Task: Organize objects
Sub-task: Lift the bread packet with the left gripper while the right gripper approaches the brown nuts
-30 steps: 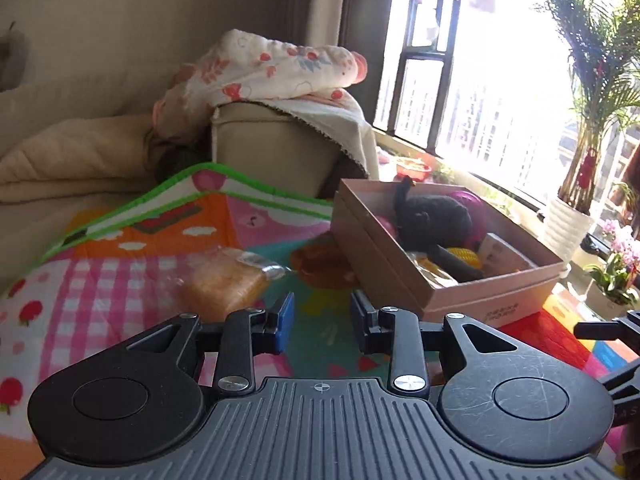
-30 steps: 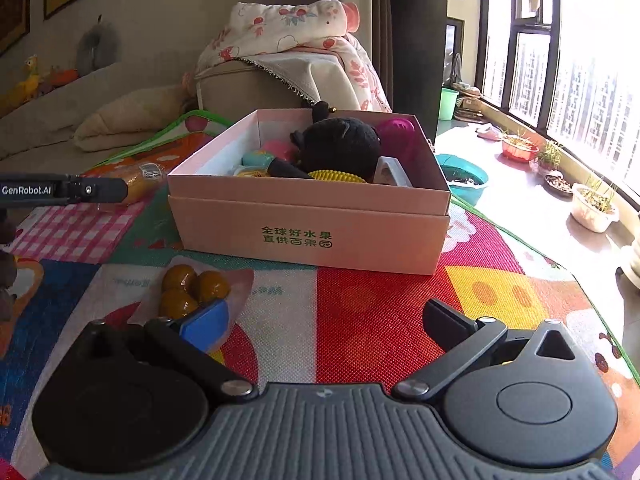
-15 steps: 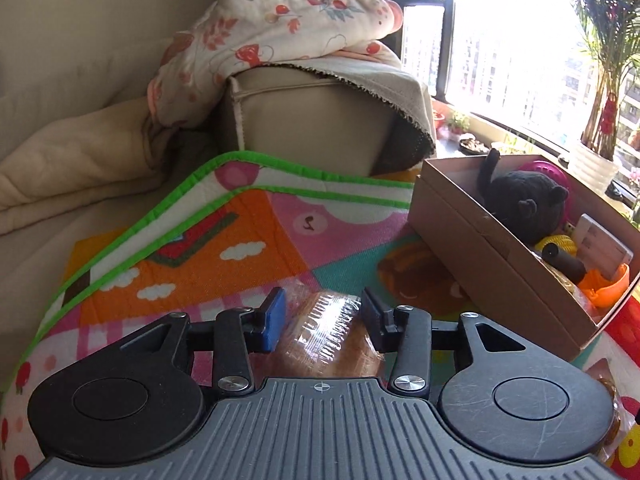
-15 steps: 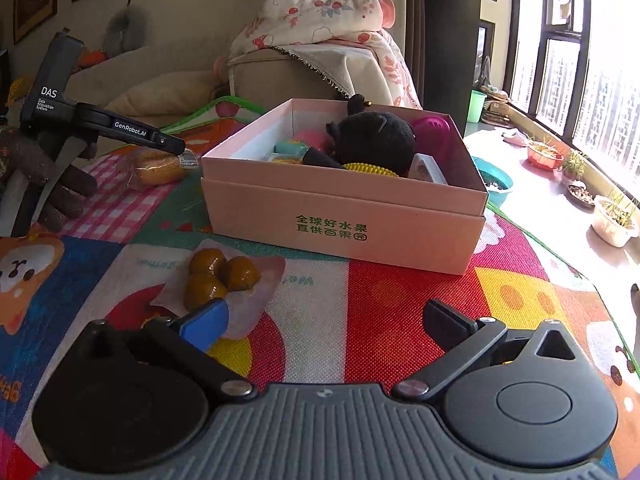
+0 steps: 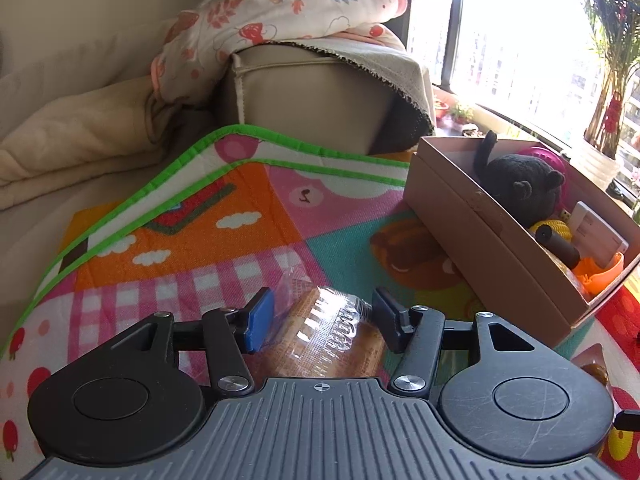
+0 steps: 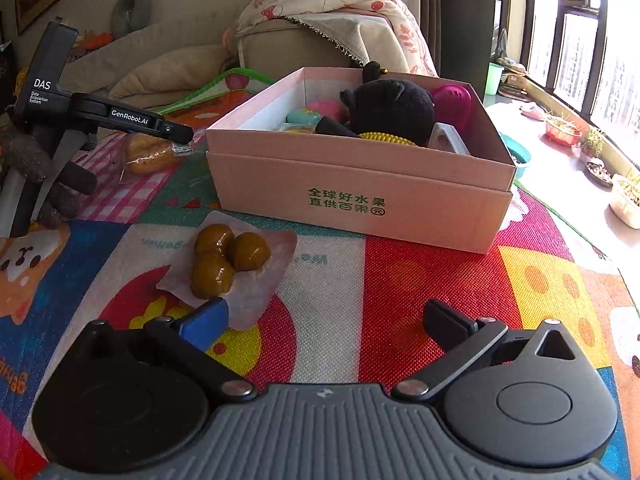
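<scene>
I counted one pink cardboard box (image 6: pixel 360 196), one black plush toy (image 6: pixel 390 106) inside it, one wrapped bread (image 5: pixel 324 336), one packet of three brown balls (image 6: pixel 228 258), one play mat (image 6: pixel 420 280), and two grippers, left (image 5: pixel 322 320) and right (image 6: pixel 326 326).

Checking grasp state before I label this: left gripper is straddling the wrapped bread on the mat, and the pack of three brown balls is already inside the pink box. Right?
Not quite. The pack of brown balls is not in the pink box; the right wrist view shows it lying on the mat in front of the box. The left gripper does straddle the wrapped bread.
</scene>
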Tool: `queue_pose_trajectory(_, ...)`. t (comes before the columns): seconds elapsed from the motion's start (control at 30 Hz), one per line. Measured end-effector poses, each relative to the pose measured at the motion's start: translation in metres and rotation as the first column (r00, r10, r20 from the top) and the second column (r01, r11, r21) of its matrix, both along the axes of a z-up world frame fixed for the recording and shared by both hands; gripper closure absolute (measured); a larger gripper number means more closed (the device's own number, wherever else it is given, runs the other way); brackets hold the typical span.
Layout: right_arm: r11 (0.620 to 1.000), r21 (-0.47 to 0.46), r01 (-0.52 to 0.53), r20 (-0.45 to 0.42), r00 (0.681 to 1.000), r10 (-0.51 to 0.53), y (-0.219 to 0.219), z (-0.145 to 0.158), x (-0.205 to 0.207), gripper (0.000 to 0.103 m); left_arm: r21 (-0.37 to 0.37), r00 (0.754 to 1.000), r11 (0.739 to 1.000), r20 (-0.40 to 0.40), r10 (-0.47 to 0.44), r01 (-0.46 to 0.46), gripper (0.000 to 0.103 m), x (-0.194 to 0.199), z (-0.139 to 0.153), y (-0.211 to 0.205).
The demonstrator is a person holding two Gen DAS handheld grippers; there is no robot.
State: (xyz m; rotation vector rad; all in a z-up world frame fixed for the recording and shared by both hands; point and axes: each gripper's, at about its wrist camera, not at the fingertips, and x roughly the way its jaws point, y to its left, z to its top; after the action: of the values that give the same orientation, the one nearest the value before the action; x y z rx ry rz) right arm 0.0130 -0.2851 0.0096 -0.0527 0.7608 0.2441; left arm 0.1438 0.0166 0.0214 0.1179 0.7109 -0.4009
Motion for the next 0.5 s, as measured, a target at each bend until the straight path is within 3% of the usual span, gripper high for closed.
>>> queue_pose_trajectory(0.23,1.0,0.0,0.0,-0.005,1.0,0.0,0.0,0.0,0.0,0.0,0.018,0.999,0.999,0.01,-0.035,0.034,0.042,-0.044,0.001,0.006)
queue_pose_trajectory(0.37,1.0,-0.023,-0.003,-0.008,1.0,0.003,0.003,-0.001,0.002,0.0,-0.034,0.997,0.997,-0.022,-0.071,0.07,0.043,-0.071,0.002,0.018)
queue_pose_trajectory(0.5,1.0,-0.025,-0.004,-0.01,1.0,0.003,0.003,-0.001,0.002,0.0,0.041,0.989,0.988,0.006,-0.148,0.148,0.043,-0.111,0.004,0.019)
